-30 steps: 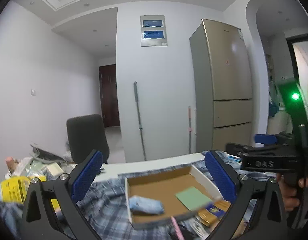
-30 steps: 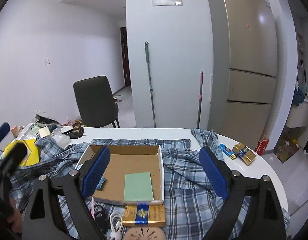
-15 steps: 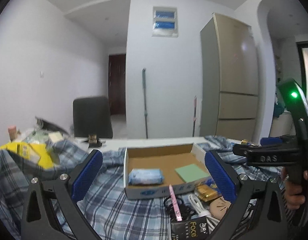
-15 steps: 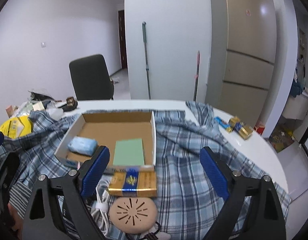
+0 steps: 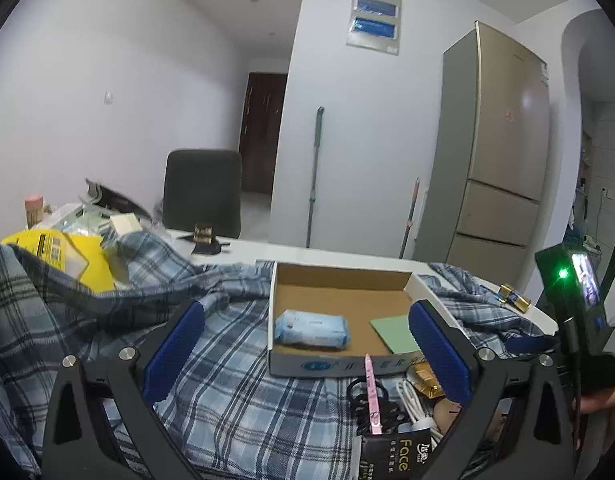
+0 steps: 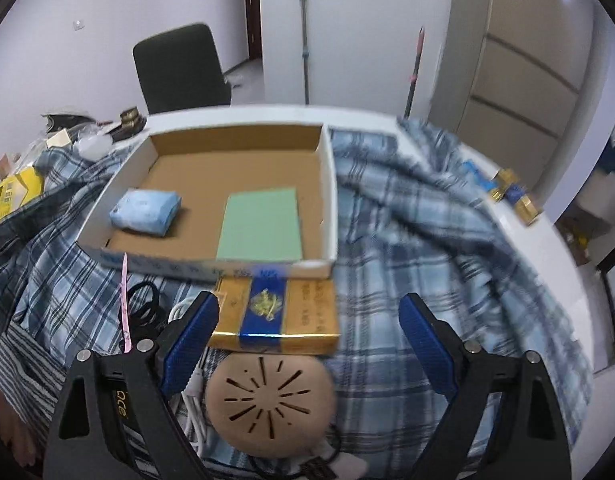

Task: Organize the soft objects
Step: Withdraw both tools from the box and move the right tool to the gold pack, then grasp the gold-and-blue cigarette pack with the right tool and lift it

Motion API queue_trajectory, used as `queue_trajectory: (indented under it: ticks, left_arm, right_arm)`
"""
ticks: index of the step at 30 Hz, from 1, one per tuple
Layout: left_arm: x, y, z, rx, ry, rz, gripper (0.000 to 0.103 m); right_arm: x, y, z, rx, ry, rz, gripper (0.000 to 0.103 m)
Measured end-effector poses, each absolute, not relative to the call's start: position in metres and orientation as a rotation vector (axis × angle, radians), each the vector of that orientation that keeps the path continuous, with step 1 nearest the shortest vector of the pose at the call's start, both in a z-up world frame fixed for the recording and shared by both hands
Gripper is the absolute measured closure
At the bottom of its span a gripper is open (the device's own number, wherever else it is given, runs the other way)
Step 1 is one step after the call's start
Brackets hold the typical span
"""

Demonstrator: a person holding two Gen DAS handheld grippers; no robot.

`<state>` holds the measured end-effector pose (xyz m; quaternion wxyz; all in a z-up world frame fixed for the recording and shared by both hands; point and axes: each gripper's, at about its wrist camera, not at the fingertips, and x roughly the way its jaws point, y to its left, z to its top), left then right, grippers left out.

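Two soft items already sit in the cardboard box (image 6: 235, 184): a pale blue tissue pack (image 6: 145, 211) at its left side and a flat green cloth (image 6: 259, 224) toward the right, apart from each other — I take the box to be the collecting place, since its floor is otherwise bare.

Loose stock lies just in front of the box, on the plaid blanket (image 6: 407, 240): a gold-and-blue carton (image 6: 273, 312) touching the front wall, a round tan perforated pad (image 6: 267, 398) just below it, a white cable (image 5: 411, 398), a black hair claw (image 5: 367, 396), a pink strip (image 6: 125, 300) and a black "Face" packet (image 5: 395, 456). Which of these count as soft I can only guess; the tan pad looks the likeliest.

My right gripper (image 6: 307, 336) hangs tilted down over carton and pad, jaws spread wide, nothing between the pads — placed, I judge, to pick from that pile. My left gripper (image 5: 307, 352) points nearly level at the box, jaws likewise wide and empty.

Further out: small gold boxes (image 6: 513, 194) on the white table (image 6: 547, 248) edge, yellow packaging (image 5: 63, 252) at far left.
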<state>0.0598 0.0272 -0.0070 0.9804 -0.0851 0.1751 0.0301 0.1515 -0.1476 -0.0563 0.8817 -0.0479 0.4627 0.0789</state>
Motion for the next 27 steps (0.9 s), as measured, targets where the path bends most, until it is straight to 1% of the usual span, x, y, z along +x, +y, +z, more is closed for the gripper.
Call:
queue_trajectory:
  ticks: [15, 16, 18, 27]
  left_arm:
    - [0.063, 0.021, -0.009, -0.136, 0.366, 0.047, 0.000]
    - [0.063, 0.021, -0.009, -0.136, 0.365, 0.047, 0.000]
    - [0.062, 0.020, -0.008, -0.136, 0.360, 0.047, 0.000]
    - [0.062, 0.020, -0.009, -0.137, 0.360, 0.047, 0.000]
  right_arm:
    - [0.173, -0.125, -0.085, -0.135, 1.067, 0.194, 0.012]
    - [0.173, -0.124, -0.086, -0.141, 1.072, 0.198, 0.012]
    - [0.172, -0.121, -0.088, -0.152, 1.080, 0.209, 0.007]
    - [0.169, -0.115, -0.089, -0.195, 1.066, 0.190, 0.006]
